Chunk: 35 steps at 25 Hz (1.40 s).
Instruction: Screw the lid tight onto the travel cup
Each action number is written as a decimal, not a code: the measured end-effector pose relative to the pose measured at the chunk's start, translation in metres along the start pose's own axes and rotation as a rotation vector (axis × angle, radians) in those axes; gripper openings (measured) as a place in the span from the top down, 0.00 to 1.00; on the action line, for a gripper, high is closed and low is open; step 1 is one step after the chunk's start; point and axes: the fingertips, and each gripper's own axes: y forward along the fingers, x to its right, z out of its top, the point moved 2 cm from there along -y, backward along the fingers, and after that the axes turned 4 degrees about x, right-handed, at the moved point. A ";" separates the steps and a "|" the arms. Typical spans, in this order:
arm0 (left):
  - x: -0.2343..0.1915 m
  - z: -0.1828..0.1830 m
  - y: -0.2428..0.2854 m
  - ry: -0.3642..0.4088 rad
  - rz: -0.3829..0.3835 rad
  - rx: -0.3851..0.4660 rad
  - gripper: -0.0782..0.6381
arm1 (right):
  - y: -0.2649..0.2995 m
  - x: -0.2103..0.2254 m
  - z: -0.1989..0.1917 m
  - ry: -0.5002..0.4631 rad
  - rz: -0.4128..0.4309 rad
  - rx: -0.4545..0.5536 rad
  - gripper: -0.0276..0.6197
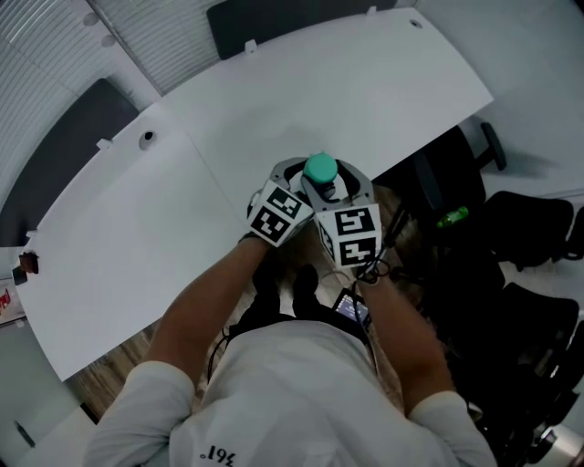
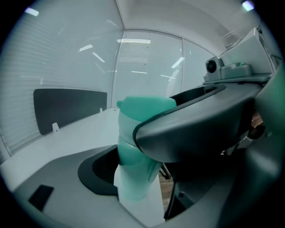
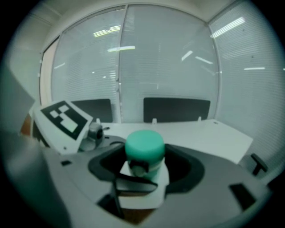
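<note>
The green travel cup (image 2: 133,171) stands upright at the near edge of the white table (image 1: 274,100), with its rounded green lid (image 1: 320,168) on top. My left gripper (image 1: 297,175) comes in from the left and holds the cup's body; the cup rests against its left pad, and the other side is hidden behind the right gripper's grey jaw (image 2: 200,129). My right gripper (image 3: 144,165) closes round the lid (image 3: 144,144), which sits between its two dark curved pads. The left gripper's marker cube (image 3: 62,118) shows beside it.
Black office chairs (image 1: 538,228) stand close on the right, with a small green item (image 1: 452,217) on one. Dark seat backs (image 1: 274,23) line the table's far side. Small objects (image 1: 26,264) lie at the far left edge. Wood floor shows below the table edge.
</note>
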 end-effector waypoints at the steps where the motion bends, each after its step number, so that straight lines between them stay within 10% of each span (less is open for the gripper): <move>1: 0.000 0.000 0.000 -0.001 0.005 -0.001 0.43 | 0.000 0.000 0.000 0.006 -0.006 0.001 0.52; 14: 0.002 -0.006 -0.008 0.181 -0.300 -0.120 0.43 | 0.002 -0.011 0.001 -0.175 0.380 -0.049 0.52; 29: -0.001 -0.008 -0.008 0.025 -0.025 0.004 0.43 | -0.002 -0.014 -0.002 -0.030 0.040 0.009 0.52; 35: -0.001 -0.010 -0.008 0.041 -0.079 -0.019 0.43 | -0.002 -0.013 -0.003 -0.042 0.073 0.007 0.52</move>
